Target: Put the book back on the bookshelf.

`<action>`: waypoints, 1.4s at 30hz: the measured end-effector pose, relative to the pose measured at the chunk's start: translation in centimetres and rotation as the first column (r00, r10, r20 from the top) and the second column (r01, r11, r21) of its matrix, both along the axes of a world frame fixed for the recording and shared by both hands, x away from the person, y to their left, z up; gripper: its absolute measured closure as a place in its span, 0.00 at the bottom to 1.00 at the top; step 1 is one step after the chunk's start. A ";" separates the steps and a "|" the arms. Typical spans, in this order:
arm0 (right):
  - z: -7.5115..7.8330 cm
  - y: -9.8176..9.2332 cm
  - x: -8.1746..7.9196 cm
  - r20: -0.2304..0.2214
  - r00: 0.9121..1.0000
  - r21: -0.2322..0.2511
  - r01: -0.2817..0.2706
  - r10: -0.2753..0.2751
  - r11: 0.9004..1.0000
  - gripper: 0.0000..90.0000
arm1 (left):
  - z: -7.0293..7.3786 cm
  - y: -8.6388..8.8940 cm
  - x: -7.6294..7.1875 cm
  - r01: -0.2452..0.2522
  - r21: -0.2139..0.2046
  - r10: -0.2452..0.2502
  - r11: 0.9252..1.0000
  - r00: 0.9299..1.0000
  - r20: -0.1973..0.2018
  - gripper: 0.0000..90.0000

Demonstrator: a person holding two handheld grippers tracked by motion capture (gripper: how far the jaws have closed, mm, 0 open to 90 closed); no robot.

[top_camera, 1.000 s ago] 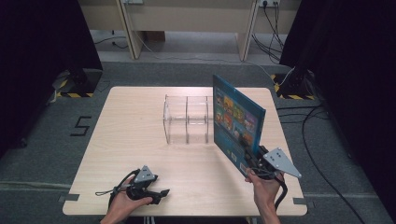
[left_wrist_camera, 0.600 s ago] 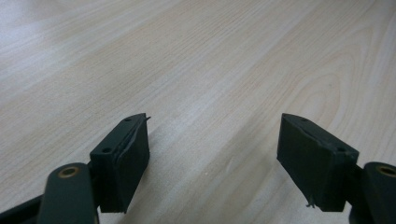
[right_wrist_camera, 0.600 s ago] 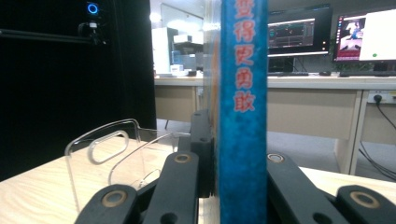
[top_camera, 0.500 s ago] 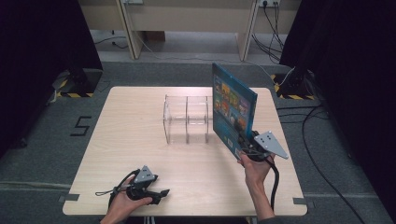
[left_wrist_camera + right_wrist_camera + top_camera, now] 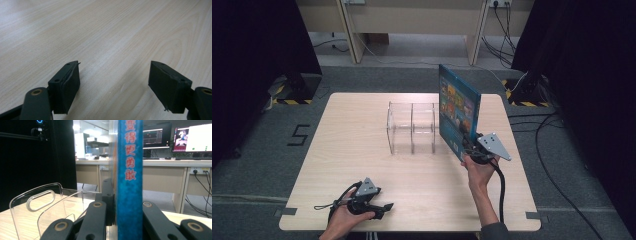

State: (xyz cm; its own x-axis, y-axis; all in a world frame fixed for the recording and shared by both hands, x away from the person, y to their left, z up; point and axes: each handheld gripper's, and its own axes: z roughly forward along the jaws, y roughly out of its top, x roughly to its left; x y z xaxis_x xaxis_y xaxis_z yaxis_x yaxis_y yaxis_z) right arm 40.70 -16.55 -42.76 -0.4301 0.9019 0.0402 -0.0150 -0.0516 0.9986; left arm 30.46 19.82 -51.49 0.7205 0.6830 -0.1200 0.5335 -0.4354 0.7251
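A blue book (image 5: pixel 130 180) was clamped upright between the jaws of the right gripper (image 5: pixel 472 147), held just right of a clear acrylic rack (image 5: pixel 412 127) at the middle of the wooden table (image 5: pixel 362 115). From the right gripper view, red characters were seen down the spine; from above, a colourful illustrated cover. Well nearer than the rack, the left gripper (image 5: pixel 115 85) was rested with jaws apart over bare wood.
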 end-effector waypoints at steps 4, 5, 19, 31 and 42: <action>-0.2 0.2 0.6 0.009 1.000 -0.010 0.008 -0.008 1.000 0.92 | 0.0 0.0 0.0 0.001 0.000 -0.001 1.000 1.000 0.001 0.27; -0.3 0.2 0.7 0.007 1.000 -0.005 0.008 -0.008 1.000 0.92 | 0.0 0.0 0.0 0.001 0.000 -0.001 1.000 1.000 0.001 0.27; -1.4 0.6 1.6 0.035 0.999 0.018 0.022 -0.022 1.000 0.91 | 0.0 0.0 -0.1 0.007 -0.003 -0.007 1.000 1.000 -0.002 0.27; -2.1 -0.8 -0.2 -0.032 0.999 -0.021 0.005 -0.006 1.000 0.90 | 0.0 -0.1 -0.1 0.009 -0.001 -0.009 1.000 1.000 -0.003 0.27; -2.4 -1.3 -0.2 -0.049 0.999 -0.012 0.004 -0.005 1.000 0.89 | 0.0 -0.1 -0.2 0.011 0.001 -0.011 1.000 1.000 -0.001 0.27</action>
